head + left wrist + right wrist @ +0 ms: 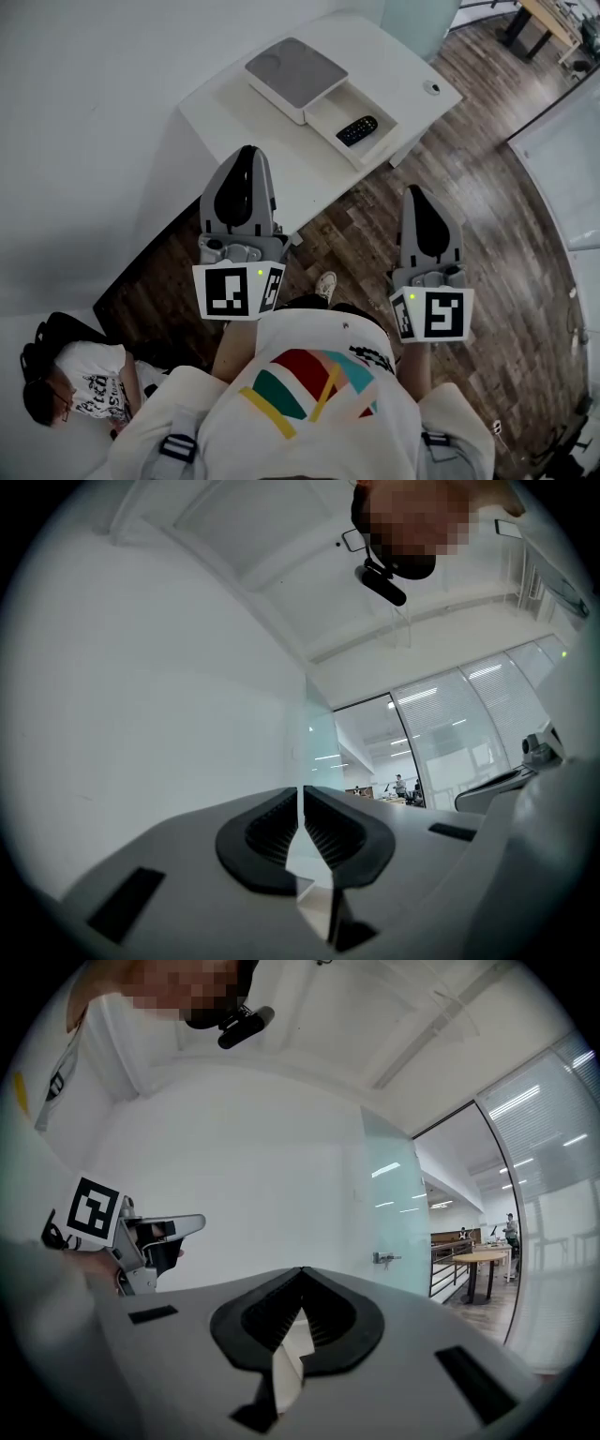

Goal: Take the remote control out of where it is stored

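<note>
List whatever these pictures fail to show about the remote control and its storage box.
- Remote control: head view, buttons too small to read.
- Storage box interior: head view, covered by its grey top.
- Round object at the corner of the table: head view, too small to identify.
- Both gripper views: neither shows the open drawer; they face wall and ceiling.

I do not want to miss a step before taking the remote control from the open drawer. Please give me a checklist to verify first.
1. Drawer pulled out of the box: ok.
2. Remote control lying uncovered in the drawer: ok.
3. Left tool open for a grasp: not ok, shut and empty.
4. Right tool open for a grasp: not ok, shut and empty.
5. Tools near the drawer: not ok, both are held well back from it.
</note>
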A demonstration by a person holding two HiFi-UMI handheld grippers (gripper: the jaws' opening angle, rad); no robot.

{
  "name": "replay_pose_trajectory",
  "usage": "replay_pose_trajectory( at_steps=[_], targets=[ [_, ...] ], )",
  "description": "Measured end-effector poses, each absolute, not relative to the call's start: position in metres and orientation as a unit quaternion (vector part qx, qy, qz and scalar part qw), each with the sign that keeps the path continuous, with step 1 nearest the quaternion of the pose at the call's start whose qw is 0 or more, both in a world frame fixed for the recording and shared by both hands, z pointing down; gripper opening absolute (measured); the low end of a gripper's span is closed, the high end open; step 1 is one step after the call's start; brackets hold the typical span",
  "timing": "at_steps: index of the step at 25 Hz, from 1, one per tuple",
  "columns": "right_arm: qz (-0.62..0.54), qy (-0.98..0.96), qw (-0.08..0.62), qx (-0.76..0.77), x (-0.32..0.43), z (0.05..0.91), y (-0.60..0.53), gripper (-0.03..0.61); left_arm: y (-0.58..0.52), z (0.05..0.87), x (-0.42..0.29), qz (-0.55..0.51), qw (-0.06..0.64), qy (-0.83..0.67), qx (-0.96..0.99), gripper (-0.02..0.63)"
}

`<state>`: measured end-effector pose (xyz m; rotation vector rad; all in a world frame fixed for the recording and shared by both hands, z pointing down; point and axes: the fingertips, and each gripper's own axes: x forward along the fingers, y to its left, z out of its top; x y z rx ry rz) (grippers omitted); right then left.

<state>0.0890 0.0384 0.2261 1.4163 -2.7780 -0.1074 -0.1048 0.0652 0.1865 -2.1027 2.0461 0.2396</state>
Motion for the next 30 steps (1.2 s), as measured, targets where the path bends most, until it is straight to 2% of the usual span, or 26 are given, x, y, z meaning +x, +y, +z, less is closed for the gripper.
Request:
replay_pose_trajectory(
  at_steps=[12,17,30],
  targets=[
    [-0.044,-0.886,0.043,0.46,0.08,0.226,0.0,-0.002,0.004,0.207,-0.124,0.091,0.04,0.693,-0.714,0.006],
    [-0.03,-0.889,0.011,0.457,0.087,0.22,-0.02,-0.002,-0.022,0.223,-0.114,0.09,0.011,0.682,-0.726,0.006],
    [0.008,-0.916,-0.03,0.4,0.102,0.225,-0.15,-0.002,-0.135,0.22,-0.068,0.073,0.015,0.689,-0.721,0.006]
  ],
)
